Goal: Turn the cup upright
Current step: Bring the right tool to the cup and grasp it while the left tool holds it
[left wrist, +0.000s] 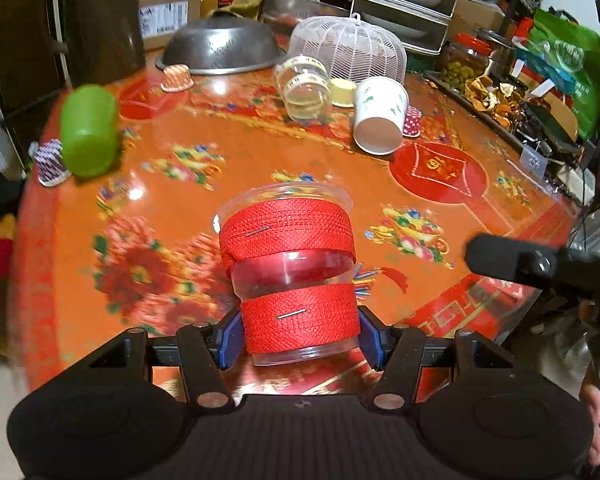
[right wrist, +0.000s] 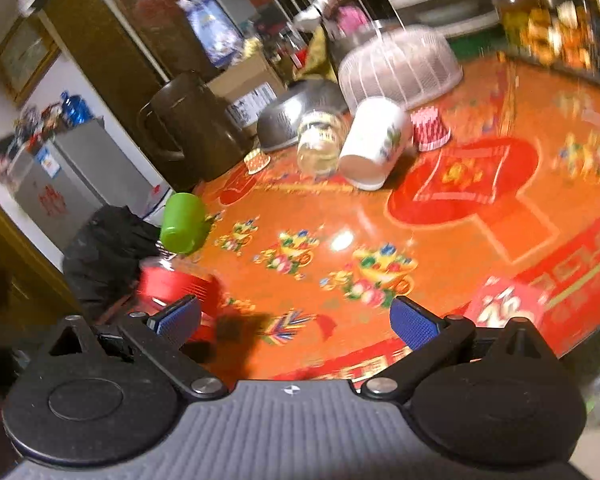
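Observation:
A clear plastic cup with two red fabric bands (left wrist: pixel 294 276) is held in my left gripper (left wrist: pixel 300 338), whose blue pads are shut on its lower band. The cup's wide rim points away from the camera over the orange table (left wrist: pixel 260 152). The same cup shows blurred at the left of the right wrist view (right wrist: pixel 176 284). My right gripper (right wrist: pixel 296 320) is open and empty above the table's near edge. One of its black fingers shows at the right of the left wrist view (left wrist: pixel 512 260).
A green cup (left wrist: pixel 88 130) lies on its side at the left. A white paper cup (left wrist: pixel 380 114) and a glass jar (left wrist: pixel 304 90) lie tipped at the back. Behind them are a white mesh food cover (left wrist: pixel 348 46), a steel bowl (left wrist: pixel 220 46), a dark jug (left wrist: pixel 96 20) and small cupcake liners.

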`<state>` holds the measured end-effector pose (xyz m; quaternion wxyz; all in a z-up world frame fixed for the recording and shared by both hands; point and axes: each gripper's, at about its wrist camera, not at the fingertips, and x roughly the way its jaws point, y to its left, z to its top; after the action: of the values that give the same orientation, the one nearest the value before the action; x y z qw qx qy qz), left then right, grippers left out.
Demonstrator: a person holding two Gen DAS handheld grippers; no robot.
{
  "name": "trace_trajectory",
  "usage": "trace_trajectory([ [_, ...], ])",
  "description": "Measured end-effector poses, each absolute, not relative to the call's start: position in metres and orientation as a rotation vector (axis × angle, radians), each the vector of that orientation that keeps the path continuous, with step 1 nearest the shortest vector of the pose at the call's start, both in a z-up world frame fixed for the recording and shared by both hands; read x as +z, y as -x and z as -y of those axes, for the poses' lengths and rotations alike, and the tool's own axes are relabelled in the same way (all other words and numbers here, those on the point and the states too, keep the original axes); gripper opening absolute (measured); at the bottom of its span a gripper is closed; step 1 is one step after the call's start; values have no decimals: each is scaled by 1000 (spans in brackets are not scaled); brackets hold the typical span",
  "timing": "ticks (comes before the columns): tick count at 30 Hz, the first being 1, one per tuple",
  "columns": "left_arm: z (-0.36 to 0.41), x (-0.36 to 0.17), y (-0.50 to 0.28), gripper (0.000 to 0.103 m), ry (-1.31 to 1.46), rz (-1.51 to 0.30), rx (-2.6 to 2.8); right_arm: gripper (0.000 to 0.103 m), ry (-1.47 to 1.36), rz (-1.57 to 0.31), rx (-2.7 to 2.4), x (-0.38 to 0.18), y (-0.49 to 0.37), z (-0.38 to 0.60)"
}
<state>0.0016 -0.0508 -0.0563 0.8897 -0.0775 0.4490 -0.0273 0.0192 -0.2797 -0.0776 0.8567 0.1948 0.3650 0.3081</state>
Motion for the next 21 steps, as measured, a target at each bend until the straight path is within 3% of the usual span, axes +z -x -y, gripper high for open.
trace_trajectory([
  [6, 51, -68, -1, 61, 216, -933, -78, 102, -467, -1010, 778, -78, -48, 244],
  [13, 46, -70, 0, 61, 299, -929, -98, 101, -387, -1110, 769, -72, -68, 202],
  [21, 41, -70, 1, 61, 327, -926, -122, 82, -254, -1170, 724, -73, -83, 171],
])
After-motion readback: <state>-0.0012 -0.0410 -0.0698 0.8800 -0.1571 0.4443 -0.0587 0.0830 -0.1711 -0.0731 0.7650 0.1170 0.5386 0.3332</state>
